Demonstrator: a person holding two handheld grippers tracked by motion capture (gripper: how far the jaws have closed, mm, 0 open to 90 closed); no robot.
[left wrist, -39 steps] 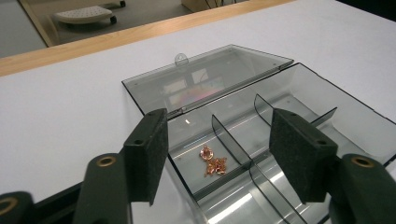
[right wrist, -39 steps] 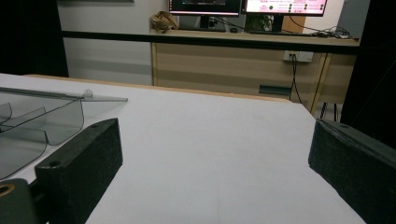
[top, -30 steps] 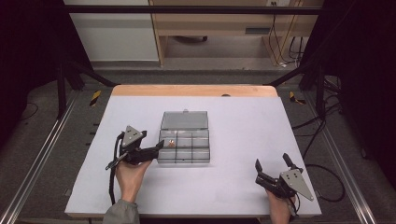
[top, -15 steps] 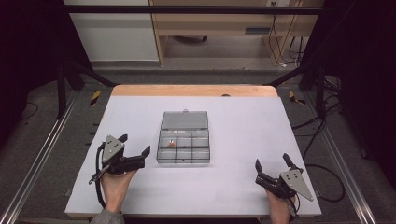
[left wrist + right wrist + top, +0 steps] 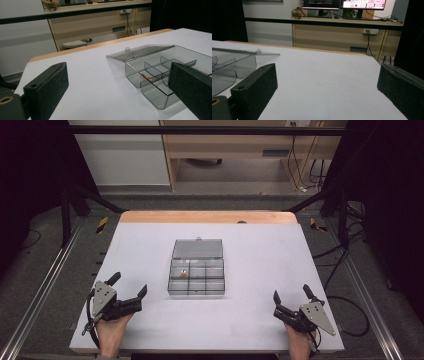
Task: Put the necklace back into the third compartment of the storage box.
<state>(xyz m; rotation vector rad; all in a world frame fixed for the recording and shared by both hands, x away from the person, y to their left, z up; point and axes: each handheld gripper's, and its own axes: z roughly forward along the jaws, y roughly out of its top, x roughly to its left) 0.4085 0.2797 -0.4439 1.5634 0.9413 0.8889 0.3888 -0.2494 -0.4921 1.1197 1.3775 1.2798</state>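
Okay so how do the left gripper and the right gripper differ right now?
The left gripper sits at the table's near left, jaws angled toward the clear compartment box; the right gripper sits at the near right, jaws pointing up the table, past the box's side. Both are open, empty, hand-held.

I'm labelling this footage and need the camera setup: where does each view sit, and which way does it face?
High view: overhead, facing forward and down on the white table; both hands, left gripper, right gripper.
Left gripper view: low, between its black jaws, facing the clear grey plastic compartment box.
Right gripper view: low, between its jaws, facing the far wooden desk.
Shared: the box, lid open.
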